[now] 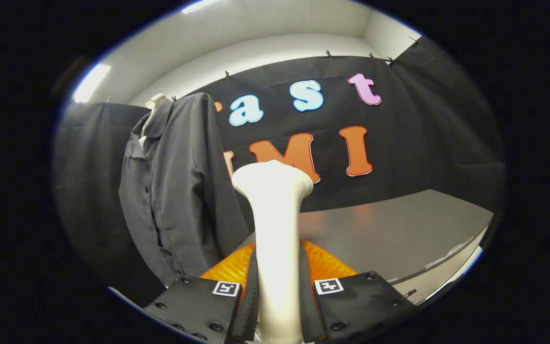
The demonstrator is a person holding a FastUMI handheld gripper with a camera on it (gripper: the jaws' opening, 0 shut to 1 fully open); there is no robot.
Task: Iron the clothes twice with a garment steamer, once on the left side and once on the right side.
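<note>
Gripper [277, 286] is clenched on the handle of the garment steamer [275, 229]: both fingers press its pale shaft from either side, and the shaft runs straight up and forward along the finger axis to a flared head just beyond the fingertips. The shirt [174, 191], dark grey and buttoned, hangs upright on a pale hanger form [154, 101] against the booth wall; it lies ahead and to the left of the steamer head, well apart from it, not touching. Its long axis is vertical, placket facing the camera and slightly turned. Judgement: no pass is under way yet; the next move needs the head swung left and forward to meet the cloth. The table [399, 229] lies to the right, grey. Square fiducial markers [328, 285] sit on the fingers; no brand or other readable writing on steamer or shirt.
</note>
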